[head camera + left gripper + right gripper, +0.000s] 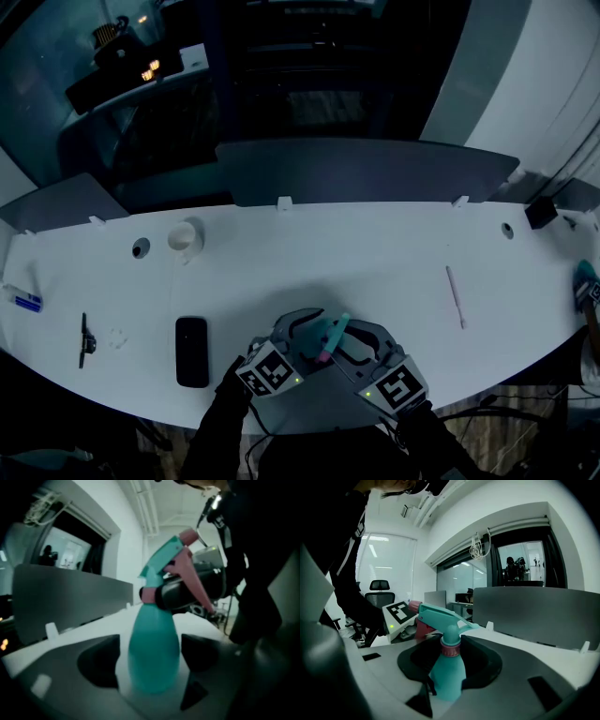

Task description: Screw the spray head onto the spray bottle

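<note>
At the 6 o'clock edge of the white desk [375, 253], the right gripper [450, 667] clamps the teal spray bottle [330, 337], spray head [440, 616] seated on top. The left gripper [151, 660] straddles it, jaws wide, not touching.

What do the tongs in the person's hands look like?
Both the left tongs and the right tongs are grey, with black pads inside. Each carries a white cube printed with black square markers and a tiny green light. The person's sleeves are black.
</note>
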Available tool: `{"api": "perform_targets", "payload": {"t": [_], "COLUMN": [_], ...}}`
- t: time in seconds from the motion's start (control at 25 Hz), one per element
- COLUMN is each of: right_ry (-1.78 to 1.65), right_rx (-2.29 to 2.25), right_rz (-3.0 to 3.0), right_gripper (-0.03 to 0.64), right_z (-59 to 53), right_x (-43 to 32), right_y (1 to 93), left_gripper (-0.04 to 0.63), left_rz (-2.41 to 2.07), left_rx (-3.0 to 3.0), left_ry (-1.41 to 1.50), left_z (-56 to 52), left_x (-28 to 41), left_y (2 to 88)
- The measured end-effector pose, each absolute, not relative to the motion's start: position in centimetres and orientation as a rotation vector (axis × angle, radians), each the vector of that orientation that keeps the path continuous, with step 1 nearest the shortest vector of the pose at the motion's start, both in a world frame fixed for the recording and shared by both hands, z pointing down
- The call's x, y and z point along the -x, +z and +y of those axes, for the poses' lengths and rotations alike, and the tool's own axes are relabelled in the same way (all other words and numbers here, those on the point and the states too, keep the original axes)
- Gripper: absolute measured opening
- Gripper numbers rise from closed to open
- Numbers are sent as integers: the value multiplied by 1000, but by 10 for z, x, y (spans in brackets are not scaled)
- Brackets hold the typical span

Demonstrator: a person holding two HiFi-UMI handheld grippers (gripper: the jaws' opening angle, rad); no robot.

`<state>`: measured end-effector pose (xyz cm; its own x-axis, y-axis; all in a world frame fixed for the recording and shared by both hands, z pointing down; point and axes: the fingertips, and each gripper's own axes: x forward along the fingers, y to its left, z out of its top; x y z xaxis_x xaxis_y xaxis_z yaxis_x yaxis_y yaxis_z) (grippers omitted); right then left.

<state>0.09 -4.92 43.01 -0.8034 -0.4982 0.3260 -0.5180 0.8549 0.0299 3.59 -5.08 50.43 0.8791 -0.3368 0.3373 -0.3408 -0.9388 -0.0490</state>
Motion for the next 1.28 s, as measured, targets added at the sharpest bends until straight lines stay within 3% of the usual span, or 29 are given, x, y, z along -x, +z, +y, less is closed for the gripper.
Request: {"api": "perform_targets", "payload": {"t": [0.12, 0.24, 0.8, 0.92, 1.08, 1.28], "right_ry": [99, 97, 85, 99, 95, 91], "right_rx": [-754, -744, -761, -760, -737, -716], "right_rz": [-2715, -2716, -2718, -2715, -2727, -2731], "right_gripper": [137, 137, 137, 138, 137, 137], "right_z": [-49, -49, -45, -45, -46, -46], "right_x": [1, 3, 2, -1, -1, 0], "right_y": [431, 432, 432, 433, 431, 432], "left_gripper": [407, 383, 394, 397, 397, 397], "left_rz": [-296, -347, -1653, -1478, -982, -545], "left_rx": [-3026, -3021, -2475, -2636, -2804, -2949], "left_ry": [580, 571, 561, 581, 339, 519], "left_z": [-45, -48, -66, -59, -48, -47], "left_x": [-47, -46, -31, -36, -27, -40], "left_y": [509, 509, 513, 516, 510, 520]}}
